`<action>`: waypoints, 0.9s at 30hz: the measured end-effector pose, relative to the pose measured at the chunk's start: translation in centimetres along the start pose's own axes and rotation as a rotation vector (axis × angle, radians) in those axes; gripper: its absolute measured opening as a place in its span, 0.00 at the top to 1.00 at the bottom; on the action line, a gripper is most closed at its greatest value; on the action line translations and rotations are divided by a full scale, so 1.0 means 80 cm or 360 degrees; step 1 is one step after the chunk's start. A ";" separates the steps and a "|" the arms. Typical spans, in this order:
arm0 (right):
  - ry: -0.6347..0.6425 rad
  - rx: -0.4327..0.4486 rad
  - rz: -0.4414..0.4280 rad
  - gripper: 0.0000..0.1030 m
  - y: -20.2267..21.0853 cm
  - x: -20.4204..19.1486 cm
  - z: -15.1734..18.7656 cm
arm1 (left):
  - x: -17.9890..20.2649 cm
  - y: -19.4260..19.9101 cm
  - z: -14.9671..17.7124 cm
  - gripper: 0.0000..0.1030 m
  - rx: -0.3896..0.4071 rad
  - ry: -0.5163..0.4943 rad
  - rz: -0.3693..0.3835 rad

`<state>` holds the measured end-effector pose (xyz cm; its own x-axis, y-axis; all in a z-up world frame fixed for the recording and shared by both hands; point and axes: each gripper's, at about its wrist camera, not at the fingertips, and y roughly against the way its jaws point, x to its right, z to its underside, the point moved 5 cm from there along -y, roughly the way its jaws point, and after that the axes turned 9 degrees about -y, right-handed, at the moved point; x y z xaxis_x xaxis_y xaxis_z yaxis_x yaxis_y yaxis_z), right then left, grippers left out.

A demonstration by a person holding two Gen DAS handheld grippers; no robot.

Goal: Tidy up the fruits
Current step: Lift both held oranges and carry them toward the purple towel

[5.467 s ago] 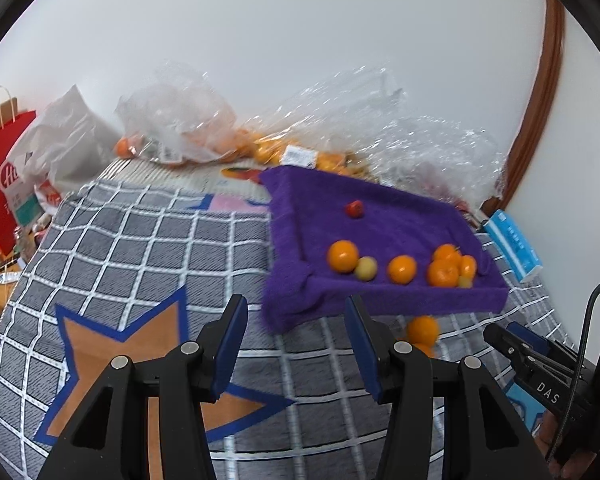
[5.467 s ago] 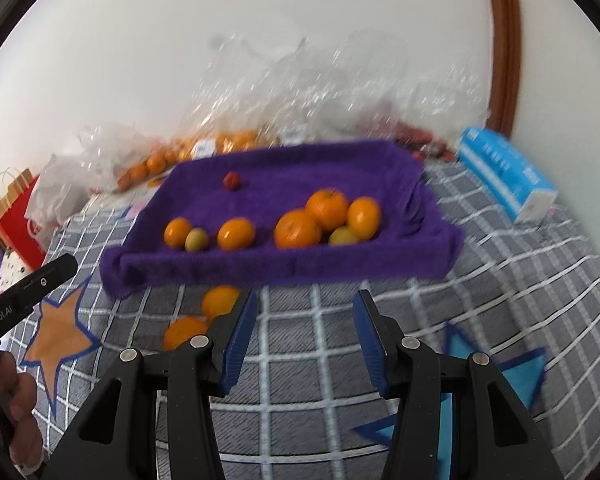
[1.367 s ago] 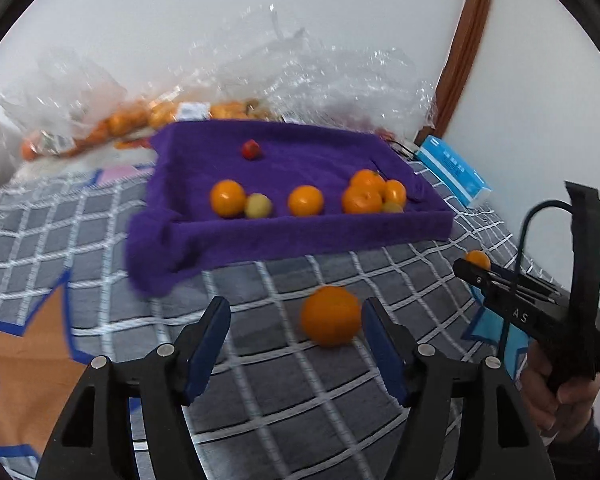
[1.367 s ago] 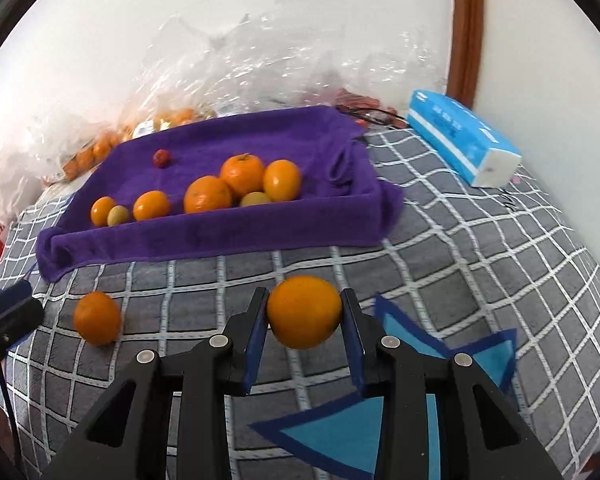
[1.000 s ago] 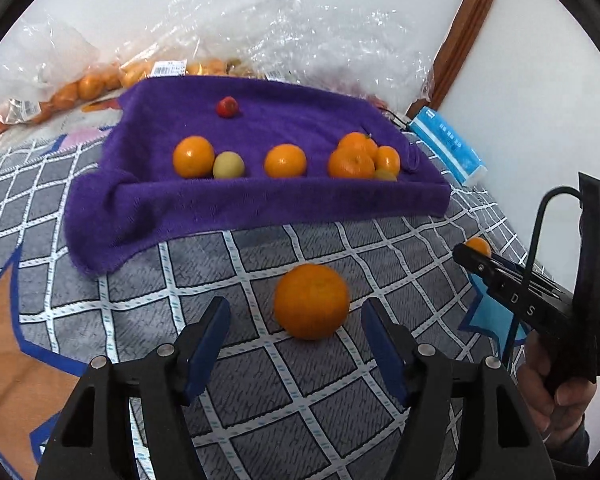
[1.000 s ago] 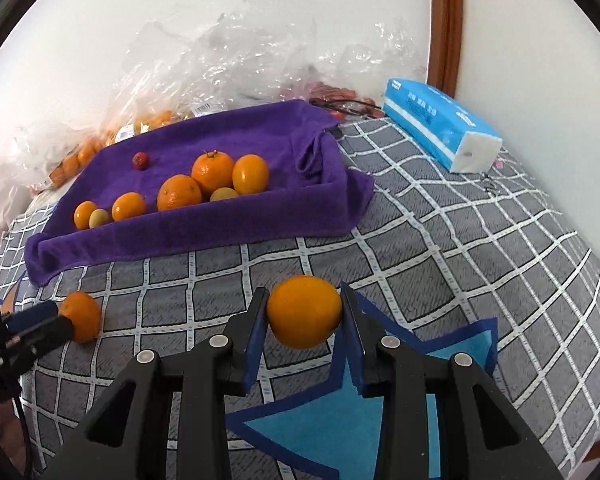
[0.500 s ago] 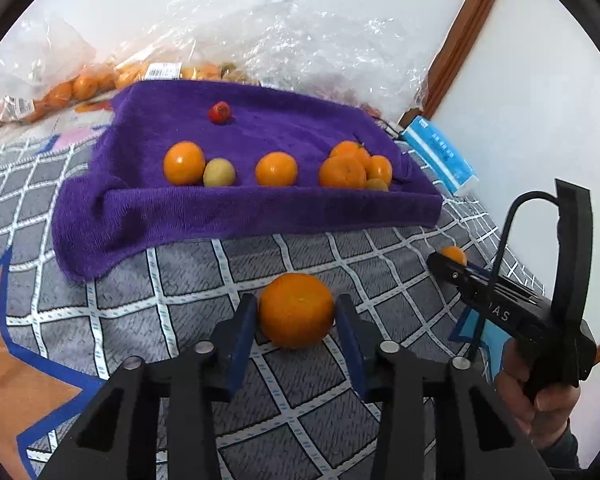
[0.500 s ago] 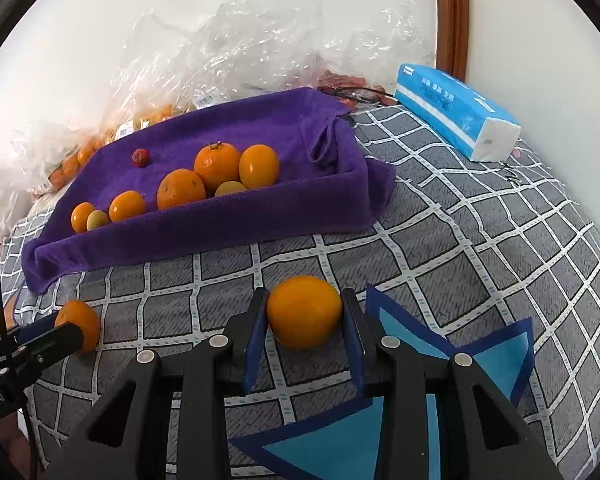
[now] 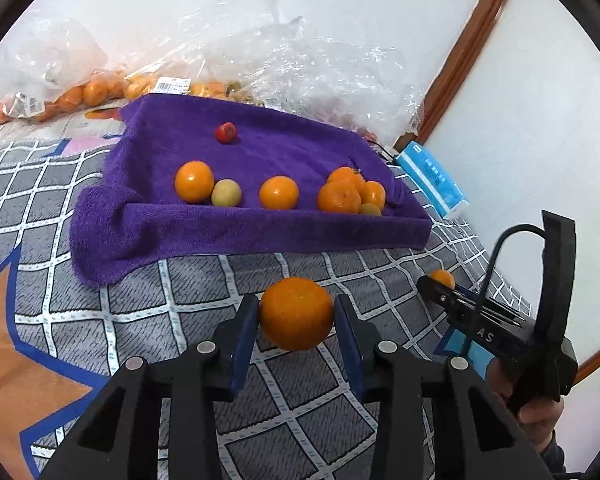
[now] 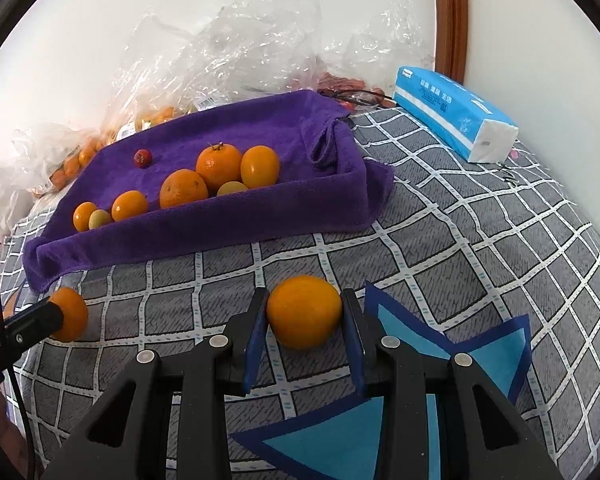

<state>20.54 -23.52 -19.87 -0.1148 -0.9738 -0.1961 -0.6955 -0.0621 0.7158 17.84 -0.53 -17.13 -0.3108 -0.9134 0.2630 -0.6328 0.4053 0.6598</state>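
My left gripper (image 9: 296, 320) is shut on an orange (image 9: 296, 312) just above the checked grey cloth, in front of the purple towel tray (image 9: 228, 232). My right gripper (image 10: 304, 320) is shut on a second orange (image 10: 304, 311), also in front of the tray (image 10: 220, 220). Inside the tray lie several oranges (image 9: 194, 181), a pale yellow-green fruit (image 9: 226, 193) and a small red fruit (image 9: 225, 132). Each gripper shows in the other's view: the right one at the right edge (image 9: 440, 288), the left one at the lower left (image 10: 56, 314).
Clear plastic bags (image 9: 300, 68) with more oranges (image 9: 96, 92) pile up against the wall behind the tray. A blue tissue pack (image 10: 456, 120) lies to the tray's right. A person's hand (image 9: 540, 420) holds the right gripper's handle. The checked cloth (image 10: 480, 240) carries star patches.
My left gripper closed its jaws around the orange that lay between them on the cloth. The right gripper kept hold of its orange and stayed put.
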 end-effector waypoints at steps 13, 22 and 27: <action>0.0140 0.0076 -0.0053 0.66 0.033 -0.031 -0.002 | -0.013 0.022 0.003 0.64 0.0008 0.0142 -0.0074; 0.0166 0.0079 -0.0080 0.66 0.045 -0.040 0.000 | -0.012 0.040 0.002 0.64 0.0014 0.0199 -0.0132; 0.0163 0.0072 -0.0104 0.66 0.052 -0.040 0.000 | -0.007 0.049 -0.001 0.64 0.0020 0.0196 -0.0166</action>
<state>18.03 -20.69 -16.30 0.0035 -0.9854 -0.1702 -0.7307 -0.1187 0.6723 15.56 1.59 -14.65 -0.1540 -0.9481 0.2781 -0.6660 0.3076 0.6795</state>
